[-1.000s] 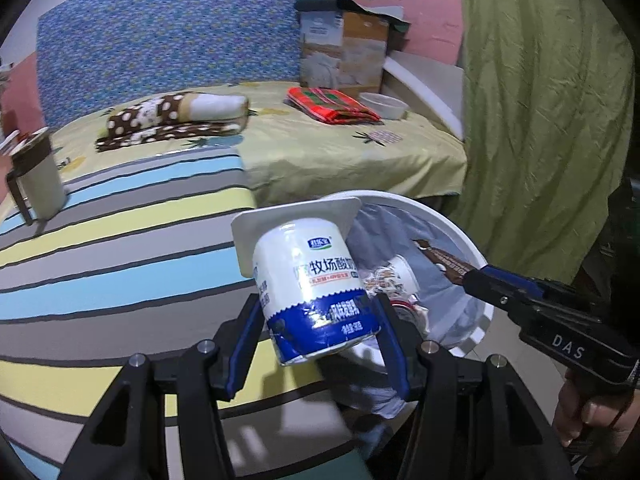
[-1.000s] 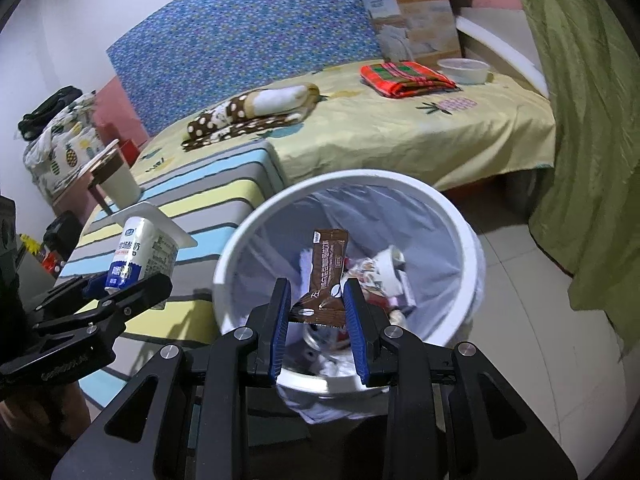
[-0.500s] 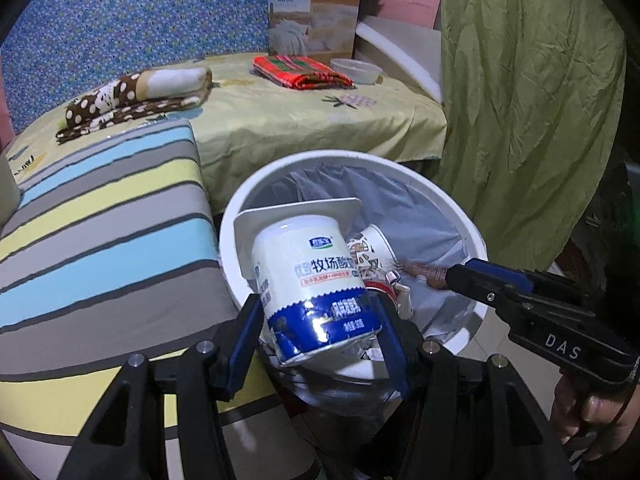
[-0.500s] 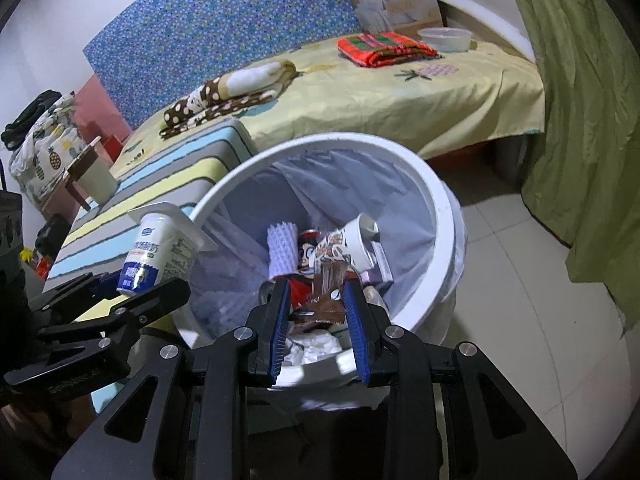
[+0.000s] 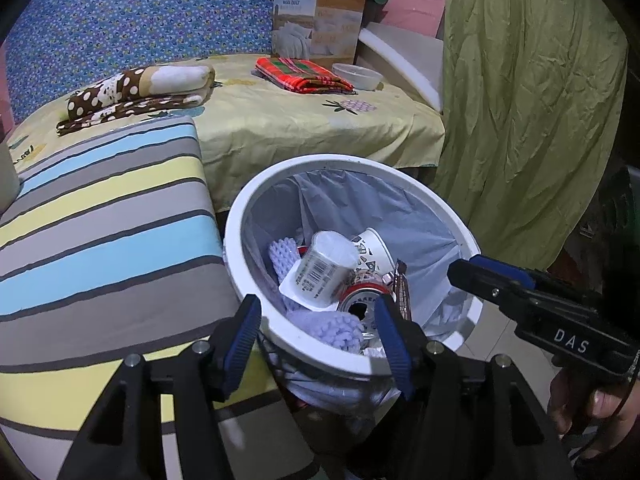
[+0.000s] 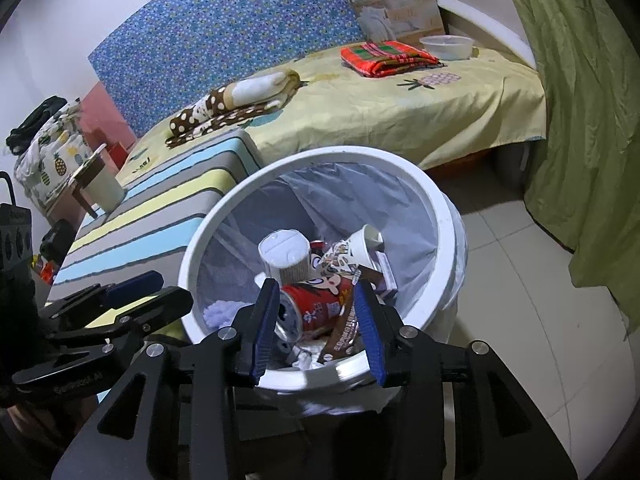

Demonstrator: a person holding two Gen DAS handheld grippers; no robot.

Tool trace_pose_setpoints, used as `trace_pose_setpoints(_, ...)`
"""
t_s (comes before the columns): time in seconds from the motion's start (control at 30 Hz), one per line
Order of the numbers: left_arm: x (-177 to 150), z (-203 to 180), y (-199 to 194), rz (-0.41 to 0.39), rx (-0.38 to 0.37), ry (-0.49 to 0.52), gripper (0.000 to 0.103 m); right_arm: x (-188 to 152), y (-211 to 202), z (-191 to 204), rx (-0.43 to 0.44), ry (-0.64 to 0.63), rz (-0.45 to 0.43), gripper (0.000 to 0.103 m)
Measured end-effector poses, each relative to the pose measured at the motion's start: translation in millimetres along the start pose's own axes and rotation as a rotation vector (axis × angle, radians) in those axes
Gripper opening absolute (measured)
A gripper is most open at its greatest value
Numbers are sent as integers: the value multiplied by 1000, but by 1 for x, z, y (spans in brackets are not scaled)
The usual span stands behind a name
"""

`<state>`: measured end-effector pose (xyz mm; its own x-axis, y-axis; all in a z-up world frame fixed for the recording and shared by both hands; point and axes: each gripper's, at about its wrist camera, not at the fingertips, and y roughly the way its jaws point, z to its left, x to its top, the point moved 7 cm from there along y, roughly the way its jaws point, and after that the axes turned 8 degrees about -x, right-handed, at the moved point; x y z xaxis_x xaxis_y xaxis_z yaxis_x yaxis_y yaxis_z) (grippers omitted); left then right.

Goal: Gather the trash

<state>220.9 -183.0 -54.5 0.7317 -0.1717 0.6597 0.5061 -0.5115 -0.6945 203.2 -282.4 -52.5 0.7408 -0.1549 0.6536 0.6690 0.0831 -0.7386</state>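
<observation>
Trash bin (image 5: 248, 216) holds one yogurt cup (image 5: 324, 268), one can (image 6: 316, 308), one paper cup (image 5: 370, 246).

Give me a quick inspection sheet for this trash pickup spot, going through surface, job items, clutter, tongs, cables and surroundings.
Surface: striped cushion beside the bin; tiled floor.
Job's things: white bin holds yogurt cup, red can, paper cup, brown wrapper.
Clutter: folded dotted blanket, plaid cloth, bowl, cardboard box on the bed.
Tongs: left tongs and right tongs both opening over the bin, nothing gripped.
Cables: nothing seen.
Surroundings: green curtain, blue patterned headboard.
</observation>
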Motion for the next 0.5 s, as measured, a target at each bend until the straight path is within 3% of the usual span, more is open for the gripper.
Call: trace_pose_setpoints(0.5, -14, 0, -49, -76, 49, -6, 61, -3, -31, 36, 3, -90, -68, 47)
